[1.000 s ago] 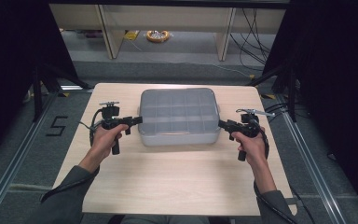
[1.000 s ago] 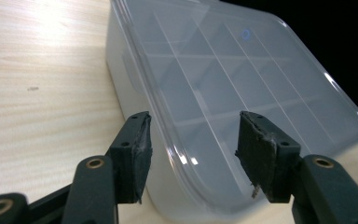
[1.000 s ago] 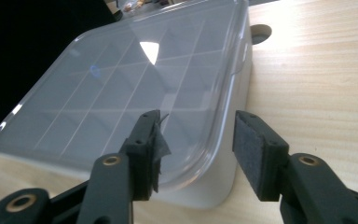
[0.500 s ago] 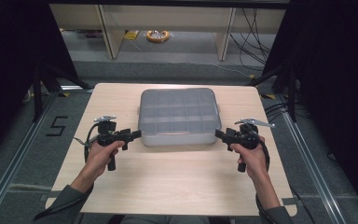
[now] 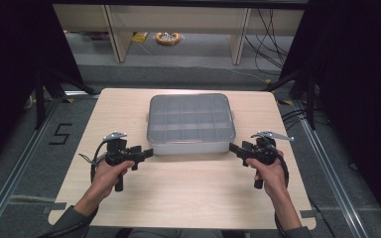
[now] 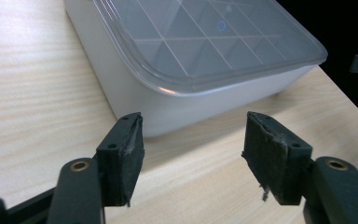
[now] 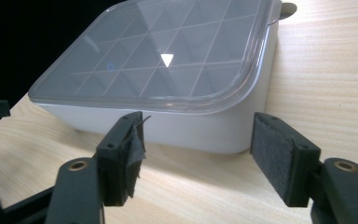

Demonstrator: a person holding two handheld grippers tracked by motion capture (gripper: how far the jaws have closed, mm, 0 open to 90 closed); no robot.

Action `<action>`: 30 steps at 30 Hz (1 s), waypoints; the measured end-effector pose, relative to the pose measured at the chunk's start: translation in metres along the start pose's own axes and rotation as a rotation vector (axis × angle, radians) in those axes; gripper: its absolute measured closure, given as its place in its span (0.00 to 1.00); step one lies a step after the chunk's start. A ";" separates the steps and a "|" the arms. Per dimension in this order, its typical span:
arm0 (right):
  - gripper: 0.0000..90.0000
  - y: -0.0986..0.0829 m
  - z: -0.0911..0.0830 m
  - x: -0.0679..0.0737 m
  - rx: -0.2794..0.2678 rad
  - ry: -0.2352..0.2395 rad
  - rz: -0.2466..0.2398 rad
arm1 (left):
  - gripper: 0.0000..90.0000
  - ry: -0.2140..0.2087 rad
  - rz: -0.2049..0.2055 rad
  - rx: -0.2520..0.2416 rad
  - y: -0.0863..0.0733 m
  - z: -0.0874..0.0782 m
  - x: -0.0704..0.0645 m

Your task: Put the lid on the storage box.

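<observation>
At the left of the high view we see the person's left hand point(image 5: 110, 171) holding the left gripper point(image 5: 148, 153) low over the light wooden table point(image 5: 188, 198), its tips aimed at the near left corner of the box and just short of it. In the left gripper view we find its two black jaws spread wide with nothing between them, the padded faces worn and frayed, and the rounded corner of the box just beyond them. In the middle of the table sits the white compartment box point(image 5: 191, 123), a shallow rectangular tub closed by a clear lid point(image 6: 205, 39) through which we can make out a grid of dividers; we cannot tell whether the cells hold anything. At the right we see the right hand point(image 5: 270, 171) holding the right gripper point(image 5: 233, 148), pointed at the box's near right corner, close to it but apart. In the right gripper view we find its jaws also wide and bare, with the box point(image 7: 177, 84) lying just ahead.
</observation>
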State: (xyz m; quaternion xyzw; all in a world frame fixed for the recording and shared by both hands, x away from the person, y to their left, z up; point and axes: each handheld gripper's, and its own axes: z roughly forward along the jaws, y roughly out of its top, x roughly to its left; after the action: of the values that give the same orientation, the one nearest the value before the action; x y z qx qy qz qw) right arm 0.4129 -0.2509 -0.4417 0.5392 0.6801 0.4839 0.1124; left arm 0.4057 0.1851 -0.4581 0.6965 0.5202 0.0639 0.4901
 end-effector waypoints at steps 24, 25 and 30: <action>0.33 -0.023 -0.010 0.018 0.052 0.014 -0.072 | 0.27 -0.092 0.035 0.026 -0.036 -0.007 -0.015; 0.33 -0.025 -0.009 0.017 0.044 0.020 -0.081 | 0.27 -0.090 0.039 0.030 -0.037 -0.009 -0.016; 0.32 -0.030 -0.010 0.021 0.070 0.028 -0.078 | 0.27 -0.108 0.060 0.033 -0.042 -0.015 -0.020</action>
State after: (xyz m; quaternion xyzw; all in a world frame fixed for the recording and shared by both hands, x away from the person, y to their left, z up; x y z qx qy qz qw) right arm 0.3786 -0.2369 -0.4519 0.5093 0.7184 0.4625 0.1027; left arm 0.3599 0.1777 -0.4734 0.7222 0.4728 0.0325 0.5038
